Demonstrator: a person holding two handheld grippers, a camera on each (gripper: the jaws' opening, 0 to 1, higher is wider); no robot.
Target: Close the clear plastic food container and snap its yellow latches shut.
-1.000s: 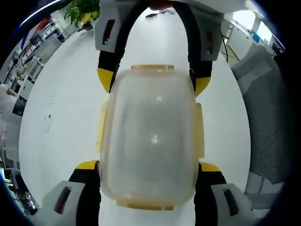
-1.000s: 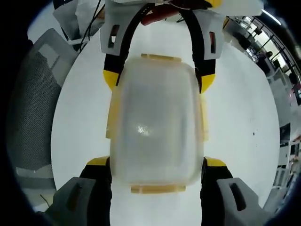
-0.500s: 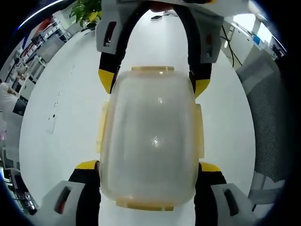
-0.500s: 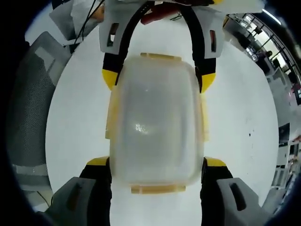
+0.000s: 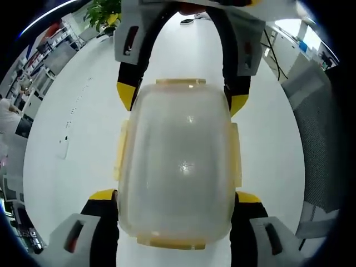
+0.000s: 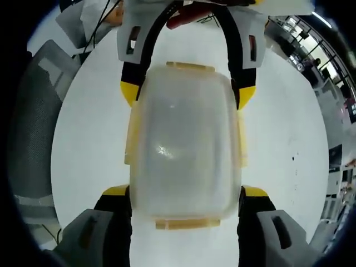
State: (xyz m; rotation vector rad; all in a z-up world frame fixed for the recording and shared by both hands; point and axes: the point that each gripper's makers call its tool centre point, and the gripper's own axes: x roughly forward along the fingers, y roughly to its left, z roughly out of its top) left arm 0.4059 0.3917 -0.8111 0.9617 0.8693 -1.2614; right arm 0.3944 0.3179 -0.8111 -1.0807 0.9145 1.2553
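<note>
I have the clear container [image 5: 178,167] gripped from both ends. In the left gripper view my left tool [image 5: 177,197] is clamped on the container's near end, its yellow-tipped jaws pressed against the two long sides. The right tool [image 5: 179,94] comes in from the far side and pinches the opposite end the same way. In the right gripper view it is mirrored: my right tool [image 6: 186,194] is clamped on the near end of the container [image 6: 184,144], and the left tool [image 6: 186,92] holds the far end.

The lid is down on the box. The yellow latches [image 5: 180,82] show at each end and along both long sides, lying close against the walls; I cannot tell whether they are snapped.

The white counter [image 5: 78,133] lies behind the container. A grey mesh chair [image 5: 325,144] stands off to the right of my left tool, and a green plant [image 5: 103,11] sits far ahead at the counter's edge.
</note>
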